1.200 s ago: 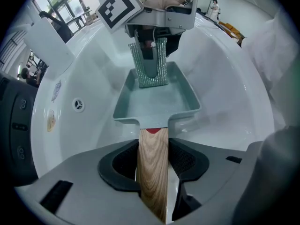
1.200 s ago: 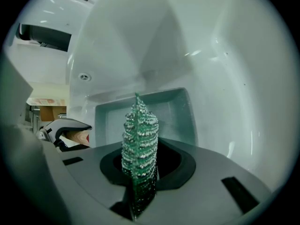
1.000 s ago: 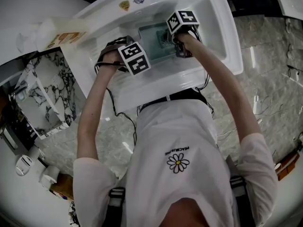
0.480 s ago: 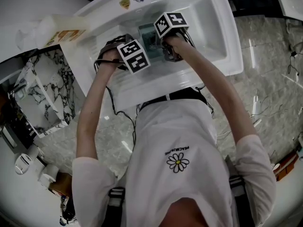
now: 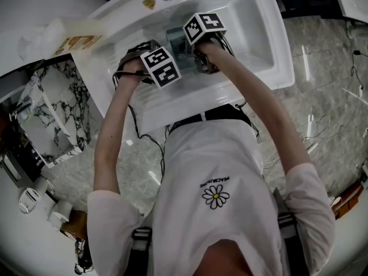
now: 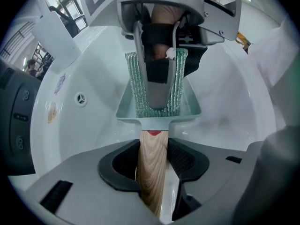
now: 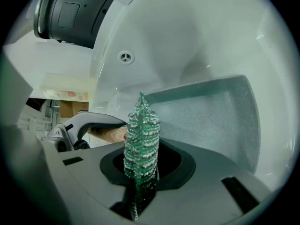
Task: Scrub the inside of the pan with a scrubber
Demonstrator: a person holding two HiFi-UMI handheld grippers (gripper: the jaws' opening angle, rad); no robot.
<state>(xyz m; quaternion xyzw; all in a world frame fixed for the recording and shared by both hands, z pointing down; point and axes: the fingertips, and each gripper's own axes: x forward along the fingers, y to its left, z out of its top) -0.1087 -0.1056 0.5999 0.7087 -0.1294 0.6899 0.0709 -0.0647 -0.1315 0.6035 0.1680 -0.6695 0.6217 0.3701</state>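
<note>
White sink (image 5: 260,36) holds the pale green pan (image 6: 191,108) mid-basin. Left gripper (image 6: 153,161) is at the sink's near side, jaws clamped on the pan's wooden handle (image 6: 152,177). Right gripper (image 7: 140,172) jaws pinch the green mesh scrubber (image 7: 141,135), down inside the pan.

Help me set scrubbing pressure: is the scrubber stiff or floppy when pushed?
Probably floppy: the scrubber is thin glittery mesh, folded where the right hand-held gripper pinches it. Likely light; it should flatten against the pan, not resist.
</note>
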